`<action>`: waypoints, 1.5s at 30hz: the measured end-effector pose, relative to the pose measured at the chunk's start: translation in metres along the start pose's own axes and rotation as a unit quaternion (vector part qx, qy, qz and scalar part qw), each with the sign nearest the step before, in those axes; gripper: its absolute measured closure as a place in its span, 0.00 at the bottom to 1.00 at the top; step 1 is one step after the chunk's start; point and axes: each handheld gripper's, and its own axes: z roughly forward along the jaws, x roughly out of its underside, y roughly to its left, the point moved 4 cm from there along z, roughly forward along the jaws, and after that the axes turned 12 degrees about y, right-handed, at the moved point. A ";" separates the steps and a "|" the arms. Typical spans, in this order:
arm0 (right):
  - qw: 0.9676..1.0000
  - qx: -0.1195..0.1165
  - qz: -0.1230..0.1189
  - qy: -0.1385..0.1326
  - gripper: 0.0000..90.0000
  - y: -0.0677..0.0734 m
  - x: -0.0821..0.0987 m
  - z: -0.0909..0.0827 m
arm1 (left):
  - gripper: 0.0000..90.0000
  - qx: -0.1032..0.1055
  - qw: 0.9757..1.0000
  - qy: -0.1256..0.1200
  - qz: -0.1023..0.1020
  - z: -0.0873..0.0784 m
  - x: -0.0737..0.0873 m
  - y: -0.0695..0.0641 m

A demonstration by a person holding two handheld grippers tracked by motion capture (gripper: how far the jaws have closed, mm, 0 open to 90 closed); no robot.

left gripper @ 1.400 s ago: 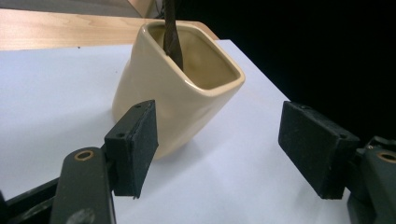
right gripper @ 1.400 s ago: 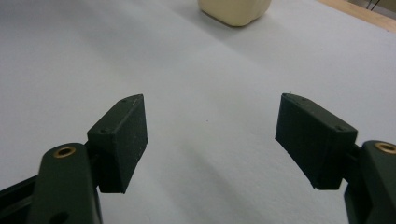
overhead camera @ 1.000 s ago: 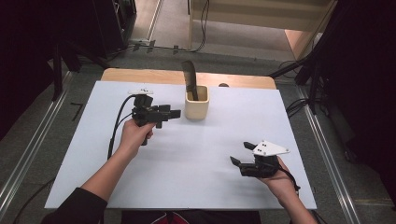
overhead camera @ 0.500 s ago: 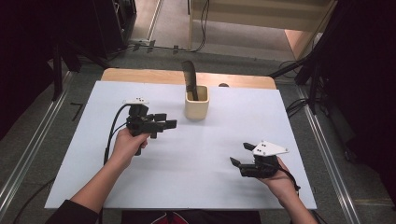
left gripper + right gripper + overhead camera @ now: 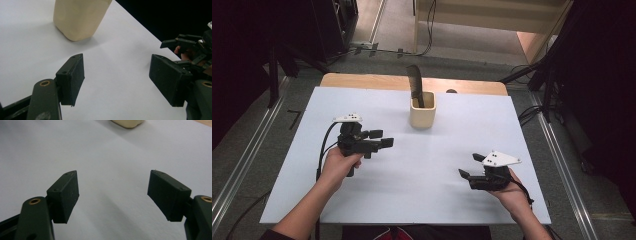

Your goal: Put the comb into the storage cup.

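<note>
A beige cup (image 5: 422, 111) stands at the back middle of the white board (image 5: 432, 160), and a dark flat tool (image 5: 414, 82) sticks up out of it. My left gripper (image 5: 380, 138) hovers left of the cup and nearer to me, pointing right, its jaws open and empty. In the left gripper view, the left gripper (image 5: 117, 77) has bare board between its pads, with the cup (image 5: 78, 17) ahead at upper left. My right gripper (image 5: 469, 166) sits low at the front right, open and empty. The right gripper (image 5: 113, 195) frames only white board, with the cup's base (image 5: 127, 123) far ahead.
A wooden table edge (image 5: 362, 80) shows behind the board. Cables trail on the floor beyond, and metal rails run along both sides. In the left gripper view the other hand's gripper (image 5: 190, 47) appears at the right, near the board's edge.
My left hand has drawn back from the cup toward the near side and slightly left, its jaws still open. The right hand has not moved.
</note>
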 end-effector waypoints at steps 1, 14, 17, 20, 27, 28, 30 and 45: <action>1.000 0.000 0.000 0.000 0.26 0.000 0.000 0.000 | 0.33 -0.002 1.000 0.001 0.001 0.000 0.002 0.000; 1.000 -0.007 0.003 0.008 0.26 0.001 0.001 0.001 | 0.33 -0.002 1.000 0.023 0.008 -0.001 0.026 -0.006; 1.000 -0.008 0.003 0.008 0.26 0.001 0.001 0.001 | 0.33 0.001 0.999 0.032 0.012 0.000 0.033 -0.008; 1.000 -0.008 0.003 0.008 0.26 0.001 0.001 0.001 | 0.33 0.000 0.999 0.041 0.018 0.000 0.039 -0.009; 1.000 -0.010 0.002 0.009 0.26 0.001 0.002 0.001 | 0.31 -0.005 0.998 0.051 0.025 -0.006 0.049 -0.009; 1.000 -0.010 0.002 0.009 0.26 0.001 0.002 0.001 | 0.31 -0.006 0.998 0.053 0.024 -0.007 0.050 -0.009; 1.000 -0.010 0.002 0.009 0.26 0.001 0.002 0.001 | 0.31 -0.010 0.998 0.054 0.025 -0.011 0.053 -0.008; 1.000 -0.015 0.006 0.013 0.26 -0.001 0.005 -0.004 | 0.31 -0.047 0.997 0.064 0.018 -0.036 0.073 0.004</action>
